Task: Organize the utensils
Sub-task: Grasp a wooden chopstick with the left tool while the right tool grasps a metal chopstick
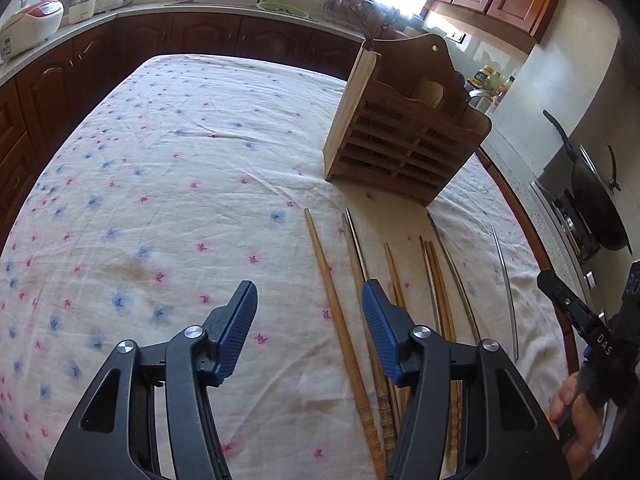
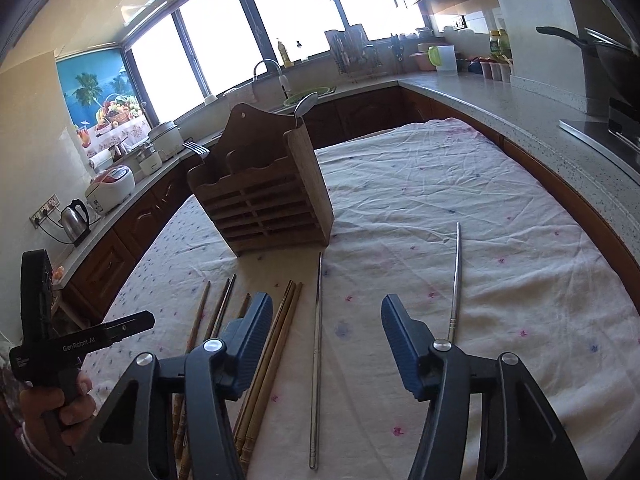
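Wooden chopsticks (image 1: 340,320) and two metal chopsticks (image 2: 316,360) lie in a row on the flowered tablecloth (image 1: 160,160), lower centre, just before the wooden holder (image 1: 400,132). Each gripper should straddle one stick squarely, then close. The left gripper (image 1: 310,320) and right gripper (image 2: 326,332) tilt downward, half-open, holding nothing.
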The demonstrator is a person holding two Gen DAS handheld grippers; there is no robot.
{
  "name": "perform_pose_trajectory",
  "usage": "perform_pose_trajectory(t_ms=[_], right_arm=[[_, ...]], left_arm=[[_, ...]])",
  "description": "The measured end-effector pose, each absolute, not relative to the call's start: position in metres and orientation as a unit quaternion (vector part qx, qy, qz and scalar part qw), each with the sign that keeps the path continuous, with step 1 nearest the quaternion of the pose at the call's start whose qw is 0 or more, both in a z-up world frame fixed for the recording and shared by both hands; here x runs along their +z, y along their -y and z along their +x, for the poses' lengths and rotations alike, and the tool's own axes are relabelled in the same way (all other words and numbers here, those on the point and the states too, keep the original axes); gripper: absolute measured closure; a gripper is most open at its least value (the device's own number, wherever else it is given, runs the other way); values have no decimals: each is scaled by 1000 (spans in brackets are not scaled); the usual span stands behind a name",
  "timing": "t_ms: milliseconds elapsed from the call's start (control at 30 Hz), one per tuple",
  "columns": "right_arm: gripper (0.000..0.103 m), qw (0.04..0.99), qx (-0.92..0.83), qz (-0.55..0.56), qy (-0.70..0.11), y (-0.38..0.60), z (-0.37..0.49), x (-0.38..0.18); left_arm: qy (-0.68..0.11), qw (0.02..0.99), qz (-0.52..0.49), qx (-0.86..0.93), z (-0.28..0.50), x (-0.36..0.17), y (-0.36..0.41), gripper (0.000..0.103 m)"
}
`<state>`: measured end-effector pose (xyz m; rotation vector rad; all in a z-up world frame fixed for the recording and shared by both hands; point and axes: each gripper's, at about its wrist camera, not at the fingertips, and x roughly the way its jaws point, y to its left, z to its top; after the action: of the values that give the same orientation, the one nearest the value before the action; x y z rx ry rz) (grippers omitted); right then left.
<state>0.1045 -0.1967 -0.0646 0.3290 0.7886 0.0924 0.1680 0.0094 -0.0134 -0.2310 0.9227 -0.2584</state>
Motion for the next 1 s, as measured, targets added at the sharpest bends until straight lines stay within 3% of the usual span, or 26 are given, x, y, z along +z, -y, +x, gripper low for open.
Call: perform_pose_trajectory(t_ms=[600,733,833,1000], right_arm=[[72,873,84,110,-467,166,195,-116],[75,866,80,96,-484,164,211,-129],[81,866,74,70,-490,159,219,-138],[82,867,68,15,-494,144,227,-140]], left_arm=[[-483,864,-72,-120,228,-39,16,71],[-495,858,-53,-125,238,-48,26,84],[-481,868,-19,-123,239,-47,37,87],[-470,873,-10,-128,241,-47,44,95]])
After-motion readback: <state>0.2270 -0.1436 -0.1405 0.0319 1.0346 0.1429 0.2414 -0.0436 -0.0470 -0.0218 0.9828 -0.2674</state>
